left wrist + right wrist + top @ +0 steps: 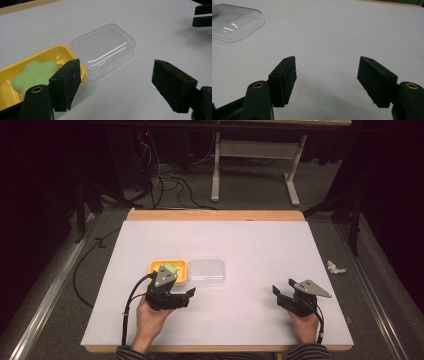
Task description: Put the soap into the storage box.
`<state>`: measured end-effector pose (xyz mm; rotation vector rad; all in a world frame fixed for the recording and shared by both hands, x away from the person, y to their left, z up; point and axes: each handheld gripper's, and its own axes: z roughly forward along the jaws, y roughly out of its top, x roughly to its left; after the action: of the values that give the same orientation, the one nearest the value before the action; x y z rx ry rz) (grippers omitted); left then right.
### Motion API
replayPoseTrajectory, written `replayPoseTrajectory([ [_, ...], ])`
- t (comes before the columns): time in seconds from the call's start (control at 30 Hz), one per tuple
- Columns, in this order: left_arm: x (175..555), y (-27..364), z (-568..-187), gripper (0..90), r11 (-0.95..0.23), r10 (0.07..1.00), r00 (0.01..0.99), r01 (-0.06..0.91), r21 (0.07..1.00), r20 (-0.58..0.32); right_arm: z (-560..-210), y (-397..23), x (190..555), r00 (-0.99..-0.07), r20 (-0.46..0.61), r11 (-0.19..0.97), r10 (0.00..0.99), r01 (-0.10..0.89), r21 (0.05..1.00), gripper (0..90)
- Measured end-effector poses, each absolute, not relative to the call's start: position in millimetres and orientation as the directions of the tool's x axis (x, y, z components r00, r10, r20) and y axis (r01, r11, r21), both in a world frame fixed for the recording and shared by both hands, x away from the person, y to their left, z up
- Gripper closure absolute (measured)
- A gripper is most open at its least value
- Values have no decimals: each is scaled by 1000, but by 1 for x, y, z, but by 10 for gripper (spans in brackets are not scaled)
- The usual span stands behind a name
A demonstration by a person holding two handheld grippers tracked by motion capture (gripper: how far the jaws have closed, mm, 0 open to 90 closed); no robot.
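A yellow soap tray (pixel 159 266) sits left of centre on the white table and holds a green flower-shaped soap (pixel 170 268). A clear plastic lid (pixel 206 272) lies flat against the tray's right side. My left gripper (pixel 187 291) hovers just in front of the tray, open and holding nothing. In the left gripper view the tray (pixel 53 51), soap (pixel 35 73) and lid (pixel 105 48) lie just beyond its gripper (pixel 116 72). My right gripper (pixel 284 286) is open over bare table at the right, nothing between its jaws (pixel 327 67); the lid (pixel 233 23) lies far to its left.
The white sheet (pixel 260 245) covers the wooden table (pixel 215 215). A crumpled scrap (pixel 335 267) lies on the floor off the right edge. Cables and a desk frame (pixel 255 165) stand beyond the far edge. The other gripper (pixel 203 15) shows at the left gripper view's top right.
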<state>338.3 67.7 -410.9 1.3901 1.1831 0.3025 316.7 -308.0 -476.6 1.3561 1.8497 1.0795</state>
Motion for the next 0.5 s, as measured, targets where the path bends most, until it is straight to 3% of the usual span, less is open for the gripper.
replayPoseTrajectory([
  [0.5,328,58,-413,251,243,751,480,439,865,-454,-477,-308,317,-301,4,145,954,470,870,324],
])
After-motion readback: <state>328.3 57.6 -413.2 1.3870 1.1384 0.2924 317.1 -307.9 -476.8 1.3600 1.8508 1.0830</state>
